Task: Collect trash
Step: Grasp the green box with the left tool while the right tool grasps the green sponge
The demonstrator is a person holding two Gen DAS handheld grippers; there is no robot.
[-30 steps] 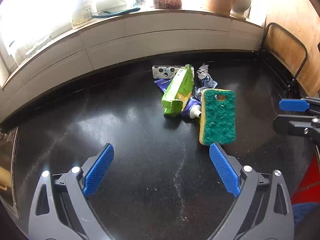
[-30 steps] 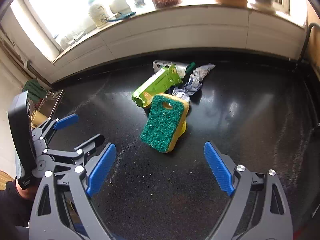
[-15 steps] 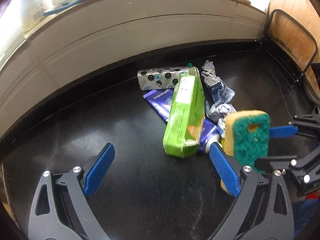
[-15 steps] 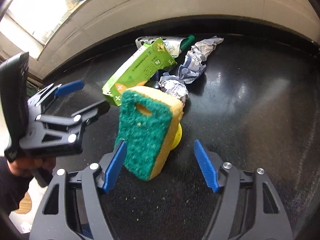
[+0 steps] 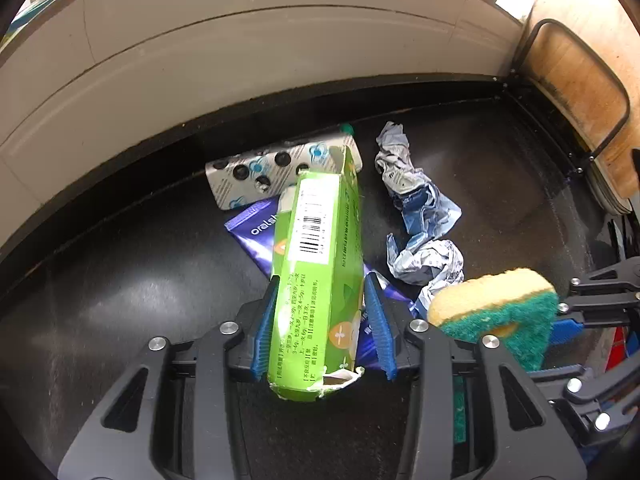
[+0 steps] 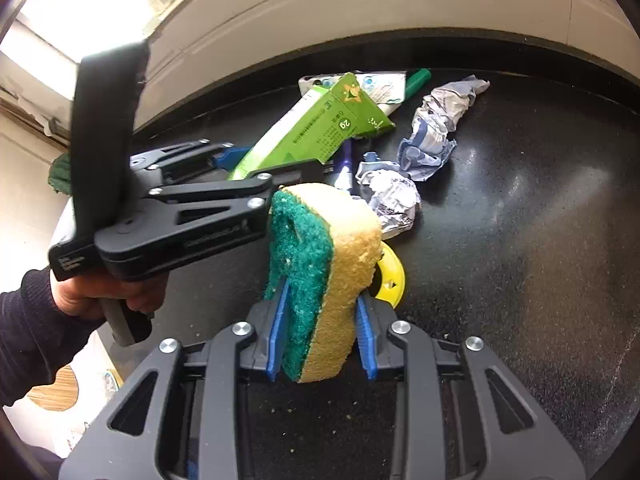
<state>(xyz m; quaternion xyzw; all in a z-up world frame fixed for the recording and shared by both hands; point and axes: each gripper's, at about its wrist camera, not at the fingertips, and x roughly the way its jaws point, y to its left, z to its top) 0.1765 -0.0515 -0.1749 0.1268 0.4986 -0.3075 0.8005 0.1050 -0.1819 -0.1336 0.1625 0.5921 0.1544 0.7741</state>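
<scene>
Jaws of the left gripper (image 5: 322, 330) are closing with the green carton (image 5: 318, 276) between them, the blue pads against its two long sides near its torn near end. That carton's long axis runs straight away from the camera toward the tiled wall (image 5: 240, 64), barcode face up, its far flap open; its near end hangs past the pads and hides the bench (image 5: 120, 300) beneath. The right gripper (image 6: 322, 330) is likewise closing its jaws, with the sponge (image 6: 324, 276) between them, pads squeezing the green scouring face on one side and the yellow foam on the other. The sponge stands on edge, its long axis pointing away from the camera and upward, and it covers most of a yellow disc (image 6: 390, 274) behind it. In the right wrist view a hand (image 6: 96, 300) in a dark sleeve (image 6: 32, 332) holds the left gripper's handle.

Under the carton lies a purple tube (image 5: 256, 232), mostly hidden, lettering cut off. Beside it sit crumpled blue-and-white wrappers (image 5: 424, 224) on the black bench. Farther back a silver blister pack (image 5: 272, 168) lies across, its right end behind the carton, with a green cap (image 5: 346, 128) just showing. At far right a wooden board (image 5: 580, 80) is cut off by the frame edge.
</scene>
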